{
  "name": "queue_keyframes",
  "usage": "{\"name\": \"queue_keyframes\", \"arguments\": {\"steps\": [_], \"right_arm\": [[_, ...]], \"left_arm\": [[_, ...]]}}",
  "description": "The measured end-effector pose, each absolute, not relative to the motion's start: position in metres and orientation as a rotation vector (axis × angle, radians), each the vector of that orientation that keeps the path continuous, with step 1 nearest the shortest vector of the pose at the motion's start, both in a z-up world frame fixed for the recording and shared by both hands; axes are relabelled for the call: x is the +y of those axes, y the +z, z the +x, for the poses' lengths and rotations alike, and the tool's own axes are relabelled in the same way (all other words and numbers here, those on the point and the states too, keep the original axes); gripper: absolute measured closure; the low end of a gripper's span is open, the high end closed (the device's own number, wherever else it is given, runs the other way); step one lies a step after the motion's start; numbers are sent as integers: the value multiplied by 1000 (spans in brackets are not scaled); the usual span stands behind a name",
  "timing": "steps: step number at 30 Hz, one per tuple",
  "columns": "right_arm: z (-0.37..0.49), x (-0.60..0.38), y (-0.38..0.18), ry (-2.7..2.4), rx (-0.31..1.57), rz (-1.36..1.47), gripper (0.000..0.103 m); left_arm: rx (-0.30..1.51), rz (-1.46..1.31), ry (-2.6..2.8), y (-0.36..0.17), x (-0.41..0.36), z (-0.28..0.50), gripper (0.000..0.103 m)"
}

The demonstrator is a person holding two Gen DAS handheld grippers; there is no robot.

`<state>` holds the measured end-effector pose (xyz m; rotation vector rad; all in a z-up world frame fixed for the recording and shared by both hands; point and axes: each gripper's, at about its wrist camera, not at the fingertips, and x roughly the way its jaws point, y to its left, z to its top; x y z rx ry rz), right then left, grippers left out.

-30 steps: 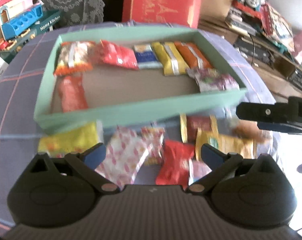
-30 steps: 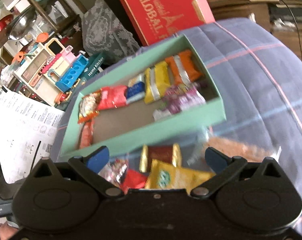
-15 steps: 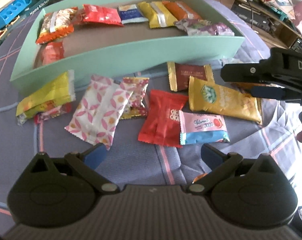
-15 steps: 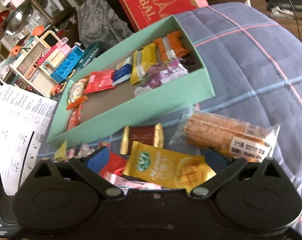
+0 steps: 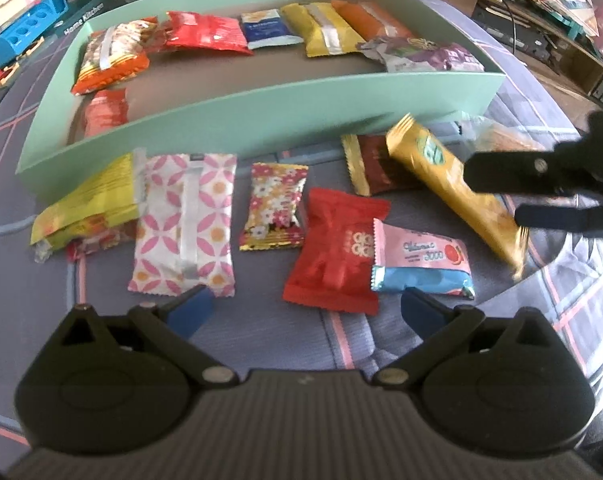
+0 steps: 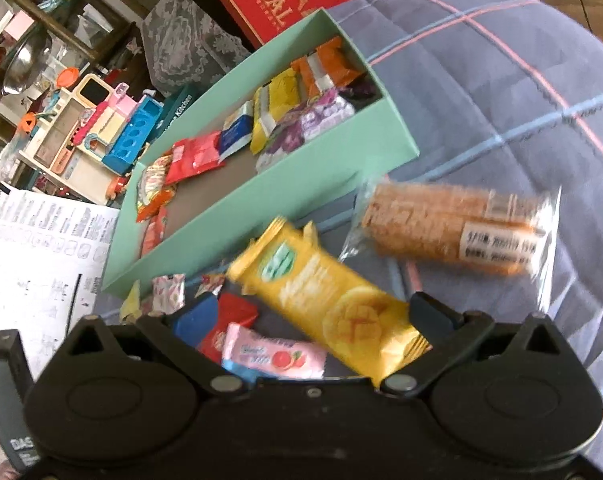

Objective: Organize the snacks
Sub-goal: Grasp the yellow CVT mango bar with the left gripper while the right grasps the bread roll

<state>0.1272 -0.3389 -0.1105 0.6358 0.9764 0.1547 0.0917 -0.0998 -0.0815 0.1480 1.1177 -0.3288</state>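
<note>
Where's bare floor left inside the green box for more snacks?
Green box: bare brown floor mid and front, between the back row and the front wall, from the orange packet at left to the purple packet at right. The back row is packed; cloth in front is crowded.

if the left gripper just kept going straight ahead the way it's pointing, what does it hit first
Most likely the red snack packet, lying on the cloth just ahead between the open left gripper's fingers. The floral candy and the green box wall lie beyond. Depth is uncertain.
</note>
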Motion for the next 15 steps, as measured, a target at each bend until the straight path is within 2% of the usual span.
{"name": "queue_keyframes", "arguments": {"steps": [7, 15], "right_arm": [[117, -334, -108, 211, 996, 727, 0], [108, -378, -83, 93, 865, 674, 0]], "left_arm": [[1097, 84, -356, -67, -96, 89, 0], [1036, 113, -424, -51, -149, 97, 0]]}}
